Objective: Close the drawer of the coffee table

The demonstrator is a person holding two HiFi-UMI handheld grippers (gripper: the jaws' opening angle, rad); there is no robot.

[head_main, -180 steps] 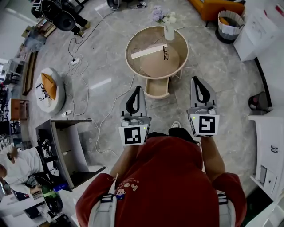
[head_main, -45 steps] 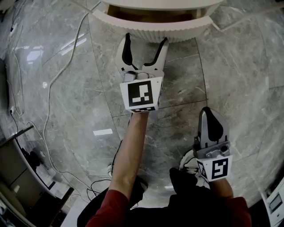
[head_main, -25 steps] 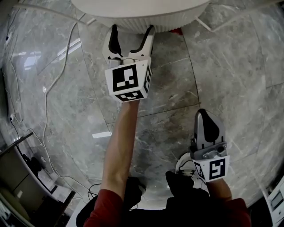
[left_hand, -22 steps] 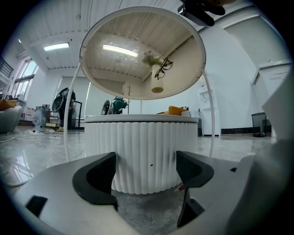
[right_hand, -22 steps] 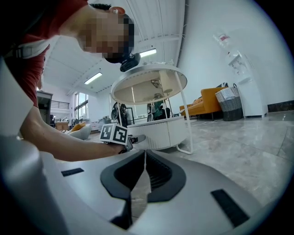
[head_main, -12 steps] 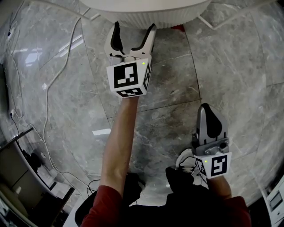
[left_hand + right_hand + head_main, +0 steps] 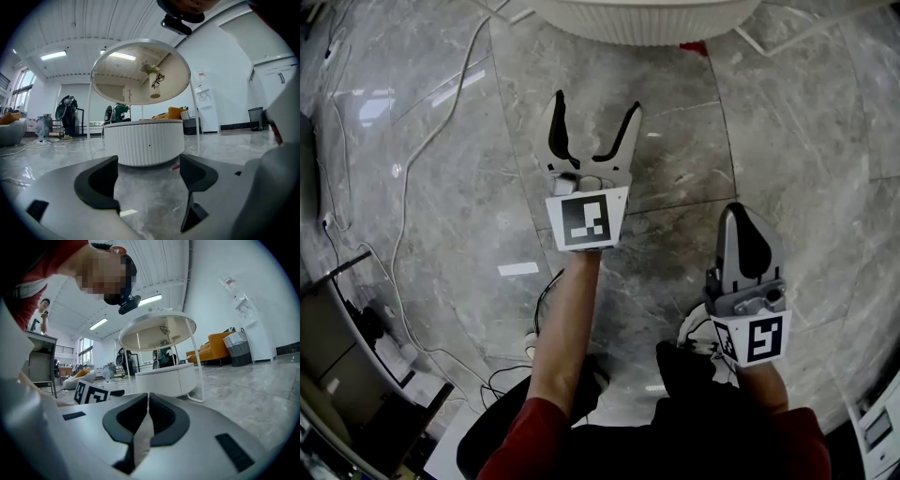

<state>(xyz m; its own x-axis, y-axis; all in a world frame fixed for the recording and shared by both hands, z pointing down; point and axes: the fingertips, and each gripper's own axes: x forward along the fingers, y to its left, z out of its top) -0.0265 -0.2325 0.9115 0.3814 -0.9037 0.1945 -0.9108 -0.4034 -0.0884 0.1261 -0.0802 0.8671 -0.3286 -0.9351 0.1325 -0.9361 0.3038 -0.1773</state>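
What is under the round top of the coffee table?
A white ribbed drum sits under the round top, between thin white legs. Its drawer looks flush, so the inside cannot be seen.

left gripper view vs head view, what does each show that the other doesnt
Only the left gripper view: the coffee table's round top from below, a vase on it, the room behind. Only the head view: the right gripper, shut, and the person's forearm. Both: the left gripper, jaws apart and empty, the ribbed white base, the marble floor.
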